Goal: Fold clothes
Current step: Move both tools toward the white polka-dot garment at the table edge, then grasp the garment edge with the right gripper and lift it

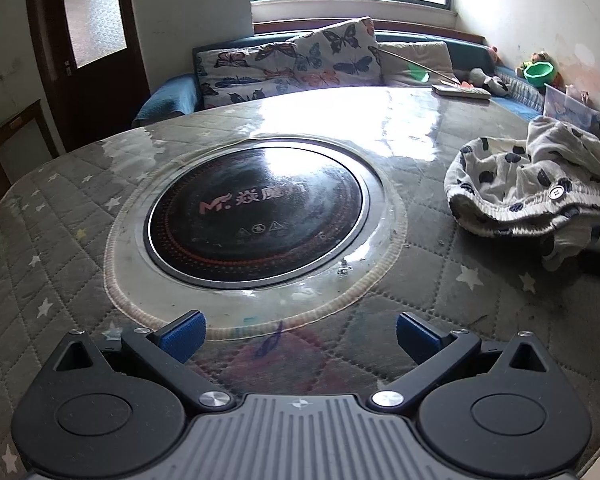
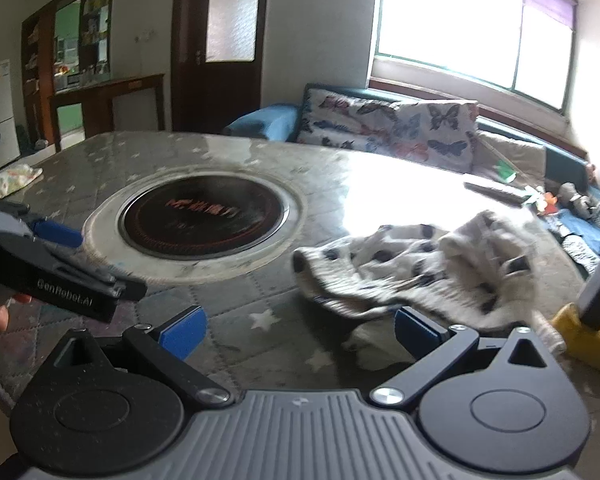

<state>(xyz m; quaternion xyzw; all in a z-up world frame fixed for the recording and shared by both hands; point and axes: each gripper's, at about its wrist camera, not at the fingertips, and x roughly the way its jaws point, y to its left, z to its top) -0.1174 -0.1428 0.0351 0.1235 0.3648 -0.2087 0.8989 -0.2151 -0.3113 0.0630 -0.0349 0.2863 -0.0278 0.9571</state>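
A crumpled white garment with dark spots (image 1: 532,184) lies on the right side of the round table (image 1: 60,240); it also shows in the right wrist view (image 2: 420,276), blurred. My left gripper (image 1: 300,340) is open and empty, low over the table's near edge, left of the garment. My right gripper (image 2: 300,336) is open and empty, its right finger (image 2: 416,332) just before the garment's near edge. The left gripper also shows from the side in the right wrist view (image 2: 56,234).
A black induction hob (image 1: 256,212) is set in the table's middle. A remote-like flat object (image 1: 460,91) lies at the far edge. A small patterned cloth (image 2: 12,180) lies far left. A yellow object (image 2: 584,340) stands at the right. A sofa with butterfly cushions (image 1: 292,64) is behind.
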